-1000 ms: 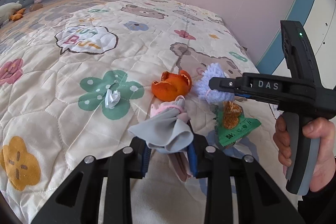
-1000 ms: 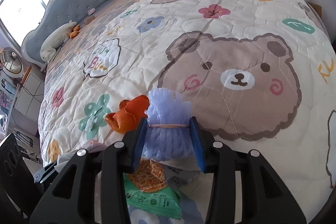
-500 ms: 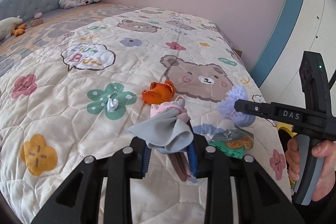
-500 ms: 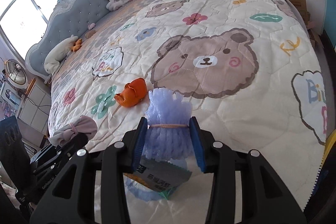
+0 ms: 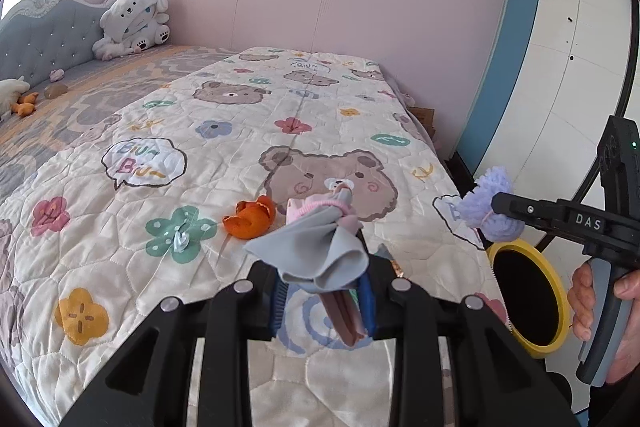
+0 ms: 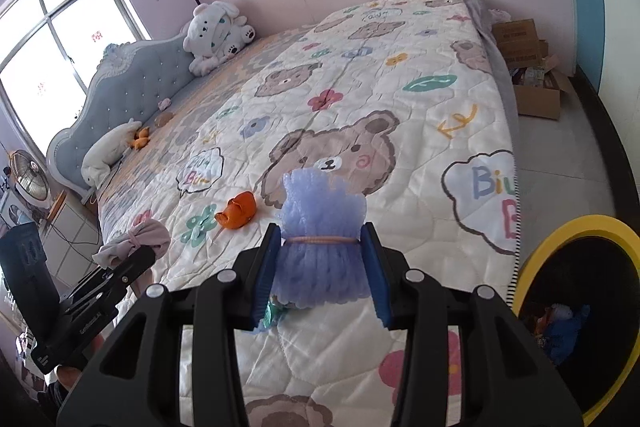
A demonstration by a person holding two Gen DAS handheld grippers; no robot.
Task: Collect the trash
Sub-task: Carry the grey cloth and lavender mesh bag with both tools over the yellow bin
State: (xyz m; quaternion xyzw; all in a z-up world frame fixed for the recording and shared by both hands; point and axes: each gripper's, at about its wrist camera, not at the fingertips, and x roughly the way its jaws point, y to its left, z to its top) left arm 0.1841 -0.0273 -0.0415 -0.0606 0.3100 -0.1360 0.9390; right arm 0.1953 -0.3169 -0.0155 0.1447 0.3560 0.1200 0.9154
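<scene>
Trash is lying dimly inside my yellow-rimmed bin [image 6: 576, 231]; my left tool [image 5: 323, 293] is gripping cloth [image 5: 316, 251], my right tool [image 6: 320, 267] purple foam [image 6: 322, 227].

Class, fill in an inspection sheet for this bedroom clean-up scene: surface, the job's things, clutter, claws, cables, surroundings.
Surface: quilted bear-print bedspread, wrinkled, covering the bed.
Job's things: orange peel and a small crumpled wrapper lie on the bedspread; yellow-rimmed bin stands beside the bed, some rubbish already inside.
Clutter: white plush toy and small orange toys near the headboard.
Claws: left claw shut on a grey and pink cloth bundle; right claw shut on a purple foam net.
Cables: one dark cable by the bedside cabinet.
Surroundings: pink wall with posters, window, fan, open cardboard boxes on the floor.
</scene>
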